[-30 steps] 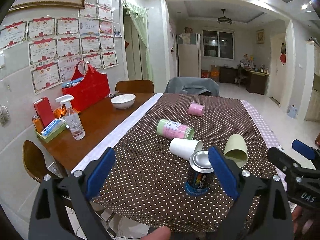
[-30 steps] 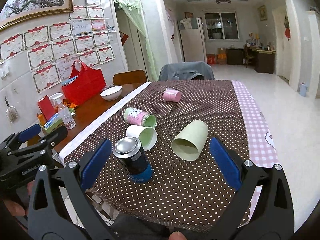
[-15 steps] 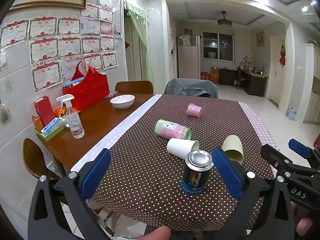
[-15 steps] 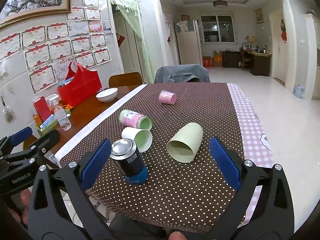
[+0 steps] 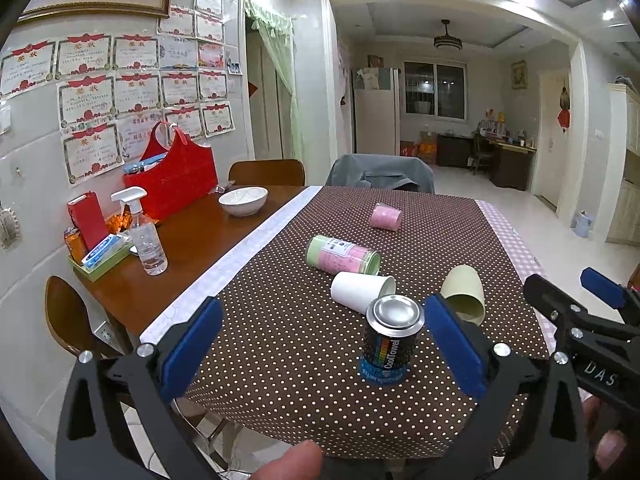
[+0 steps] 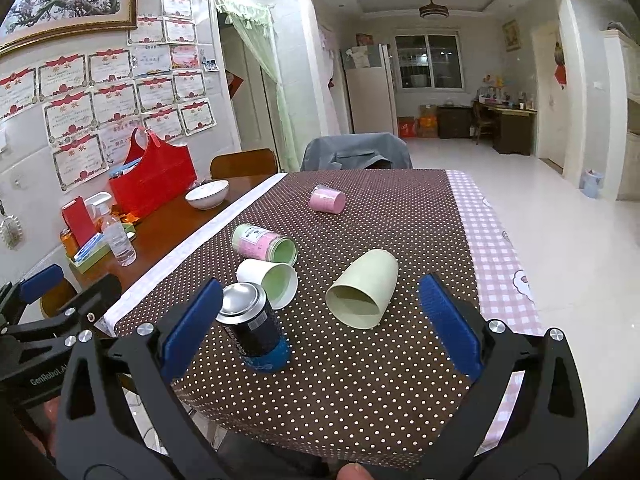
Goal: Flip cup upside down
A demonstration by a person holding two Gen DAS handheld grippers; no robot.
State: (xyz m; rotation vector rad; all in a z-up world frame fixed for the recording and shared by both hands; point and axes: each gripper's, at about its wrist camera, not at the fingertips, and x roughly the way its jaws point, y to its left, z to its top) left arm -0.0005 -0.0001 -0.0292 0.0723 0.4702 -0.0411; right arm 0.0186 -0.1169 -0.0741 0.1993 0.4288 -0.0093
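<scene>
Several cups lie on their sides on the brown dotted tablecloth (image 5: 280, 340): a white paper cup (image 5: 360, 292) (image 6: 270, 282), a pale green cup (image 5: 464, 294) (image 6: 364, 294), a green-and-pink cup (image 5: 342, 254) (image 6: 264, 244) and a small pink cup (image 5: 385, 217) (image 6: 327, 199). A dark can (image 5: 390, 338) (image 6: 254, 330) stands near the front edge, metal end up. My left gripper (image 5: 320, 344) is open, short of the can. My right gripper (image 6: 320, 326) is open too, with the pale green cup just beyond its fingers. Neither touches anything.
On the bare wood at the left stand a spray bottle (image 5: 146, 236), a white bowl (image 5: 243, 201), a red bag (image 5: 172, 178) and a green tray (image 5: 100, 258) of small items. Chairs (image 5: 380, 172) stand at the far end. The table's front edge is right below the grippers.
Both grippers have drifted back a little from the table and stayed open. Nothing on the table has moved.
</scene>
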